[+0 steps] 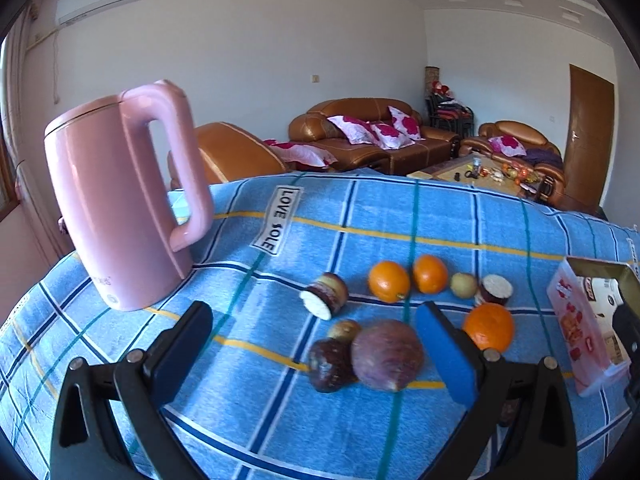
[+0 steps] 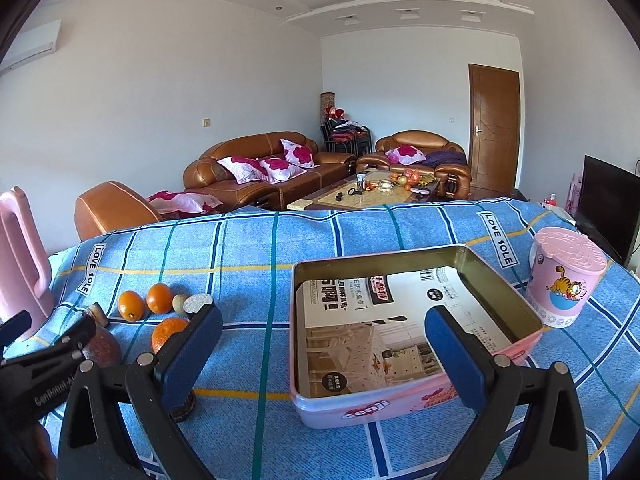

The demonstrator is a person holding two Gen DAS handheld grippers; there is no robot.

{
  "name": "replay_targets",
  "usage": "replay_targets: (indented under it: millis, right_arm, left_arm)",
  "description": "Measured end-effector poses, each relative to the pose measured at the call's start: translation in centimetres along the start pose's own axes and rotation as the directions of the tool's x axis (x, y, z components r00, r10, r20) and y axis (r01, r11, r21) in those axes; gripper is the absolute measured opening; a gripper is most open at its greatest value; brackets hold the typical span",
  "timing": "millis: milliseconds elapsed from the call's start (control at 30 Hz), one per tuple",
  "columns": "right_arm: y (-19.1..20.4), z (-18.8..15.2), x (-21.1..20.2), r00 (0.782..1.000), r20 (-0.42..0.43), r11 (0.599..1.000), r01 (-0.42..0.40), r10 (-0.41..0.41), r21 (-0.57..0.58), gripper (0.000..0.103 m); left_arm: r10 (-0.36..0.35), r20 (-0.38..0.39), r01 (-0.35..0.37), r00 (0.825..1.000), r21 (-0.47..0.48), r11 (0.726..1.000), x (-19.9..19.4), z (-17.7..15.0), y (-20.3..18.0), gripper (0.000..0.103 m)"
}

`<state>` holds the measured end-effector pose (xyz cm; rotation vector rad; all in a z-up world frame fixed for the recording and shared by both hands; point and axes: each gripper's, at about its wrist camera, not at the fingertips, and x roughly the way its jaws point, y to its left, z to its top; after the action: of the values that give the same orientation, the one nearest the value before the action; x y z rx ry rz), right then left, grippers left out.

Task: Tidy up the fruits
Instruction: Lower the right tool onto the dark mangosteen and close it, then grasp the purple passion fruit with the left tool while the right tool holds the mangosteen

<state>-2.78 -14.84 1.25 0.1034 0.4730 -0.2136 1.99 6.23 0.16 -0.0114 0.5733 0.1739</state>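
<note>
In the left wrist view my left gripper (image 1: pixel 316 354) is open, its blue pads either side of a large reddish-purple apple (image 1: pixel 387 355) and a dark red fruit (image 1: pixel 329 365) on the blue checked cloth. Behind lie three oranges (image 1: pixel 389 281), (image 1: pixel 430 274), (image 1: pixel 489 326), a cut apple half (image 1: pixel 325 296), another half (image 1: pixel 494 289) and a small yellowish fruit (image 1: pixel 464 285). In the right wrist view my right gripper (image 2: pixel 324 354) is open and empty over the open pink tin box (image 2: pixel 400 404). The oranges (image 2: pixel 131 305) and the left gripper (image 2: pixel 48 356) show at the left.
A pink electric kettle (image 1: pixel 116 208) stands at the table's left. A pink cartoon cup (image 2: pixel 564 276) stands right of the tin. The tin (image 1: pixel 580 320) also shows at the right in the left wrist view. Sofas and a coffee table lie beyond the table's far edge.
</note>
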Motion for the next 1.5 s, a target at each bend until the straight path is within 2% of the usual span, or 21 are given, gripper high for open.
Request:
replay_targets:
  millis: [33, 133, 167, 267, 333, 467, 600, 667, 700, 733, 767, 833, 1000, 1167, 1200, 1267, 1367, 1433, 1500]
  right_arm:
    - [0.2, -0.1, 0.1, 1.0, -0.011, 1.0, -0.025, 0.025, -0.004, 0.097]
    - [1.2, -0.4, 0.4, 0.993, -0.055, 0.994, -0.107, 0.105, -0.034, 0.072]
    - [1.6, -0.5, 0.5, 0.988, -0.074, 0.989, -0.14, 0.136, -0.046, 0.067]
    - [3.3, -1.3, 1.2, 0.948, -0.162, 0.956, -0.288, 0.275, -0.064, 0.067]
    - [4.8, -1.9, 1.6, 0.921, -0.212, 0.933, -0.349, 0.326, -0.085, 0.067]
    - [6.9, -2.6, 2.9, 0.907, -0.301, 0.934, -0.34, 0.293, -0.114, 0.067]
    - [7.5, -3.4, 5.5, 0.854, -0.431, 0.933, -0.354, 0.292, -0.069, 0.067]
    - [8.1, -3.4, 5.3, 0.863, -0.422, 0.93, -0.351, 0.277, -0.107, 0.067]
    - [8.5, -3.6, 5.4, 0.86, -0.432, 0.926, -0.356, 0.273, -0.124, 0.066]
    - [8.8, -3.8, 5.5, 0.86, -0.439, 0.924, -0.352, 0.259, -0.146, 0.061]
    - [9.0, -3.9, 5.2, 0.866, -0.436, 0.923, -0.345, 0.244, -0.169, 0.05]
    - [9.0, -4.0, 4.8, 0.87, -0.436, 0.918, -0.343, 0.231, -0.199, 0.041]
    - [6.5, -3.7, 4.1, 0.889, -0.414, 0.945, -0.286, 0.198, -0.162, 0.041]
    - [4.8, -2.5, 3.6, 0.904, -0.376, 0.957, -0.264, 0.202, -0.118, 0.041]
    - [4.8, -2.4, 3.6, 0.904, -0.373, 0.957, -0.266, 0.206, -0.115, 0.041]
    - [4.9, -2.3, 3.4, 0.901, -0.374, 0.954, -0.278, 0.22, -0.108, 0.041]
    - [4.8, -2.1, 3.2, 0.899, -0.373, 0.952, -0.288, 0.231, -0.102, 0.041]
    - [4.9, -1.9, 3.3, 0.902, -0.366, 0.955, -0.281, 0.228, -0.097, 0.041]
    - [4.6, -1.6, 3.3, 0.904, -0.36, 0.957, -0.277, 0.23, -0.084, 0.041]
  left_arm:
    - [0.015, -0.007, -0.015, 1.0, -0.015, 1.0, 0.2, 0.2, 0.8, 0.102]
    - [0.028, -0.022, -0.028, 0.999, -0.045, 0.999, 0.7, 0.6, 2.5, 0.096]
    - [0.028, -0.032, -0.029, 0.999, -0.048, 0.998, 0.9, 0.6, 2.8, 0.096]
    - [0.027, -0.072, -0.031, 0.997, -0.053, 0.998, 1.9, 0.6, 3.1, 0.096]
    - [0.025, -0.088, -0.03, 0.996, -0.055, 0.998, 2.2, 0.5, 3.1, 0.096]
    - [-0.032, -0.09, 0.028, 0.995, -0.049, 0.998, 2.2, 0.4, 2.8, 0.096]
    - [-0.119, -0.108, 0.117, 0.987, -0.026, 0.993, 2.2, 0.3, 1.5, 0.096]
    - [-0.178, -0.122, 0.177, 0.976, -0.021, 0.984, 2.1, 0.1, 0.9, 0.096]
    - [-0.201, -0.126, 0.201, 0.971, -0.016, 0.979, 2.1, 0.0, 0.6, 0.094]
    - [-0.223, -0.129, 0.224, 0.966, -0.005, 0.975, 2.0, 0.0, 0.1, 0.091]
    - [-0.24, -0.132, 0.244, 0.962, 0.012, 0.97, 1.8, -0.1, -0.4, 0.09]
    - [-0.265, -0.137, 0.273, 0.955, 0.043, 0.961, 1.6, -0.3, -1.1, 0.085]
    - [-0.347, -0.186, 0.36, 0.919, 0.046, 0.932, 1.8, -0.9, -2.3, 0.079]
    - [-0.344, -0.174, 0.361, 0.923, 0.079, 0.929, 2.0, -1.1, -2.9, 0.079]
    - [-0.362, -0.175, 0.379, 0.916, 0.081, 0.922, 1.9, -1.1, -3.0, 0.079]
    - [-0.43, -0.18, 0.446, 0.885, 0.056, 0.893, 1.9, -1.1, -2.8, 0.078]
    - [-0.478, -0.176, 0.494, 0.86, 0.056, 0.868, 1.6, -1.0, -2.6, 0.078]
    - [-0.486, -0.174, 0.502, 0.856, 0.062, 0.863, 1.7, -1.0, -2.5, 0.078]
    - [-0.481, -0.167, 0.496, 0.861, 0.063, 0.866, 2.0, -0.9, -2.5, 0.079]
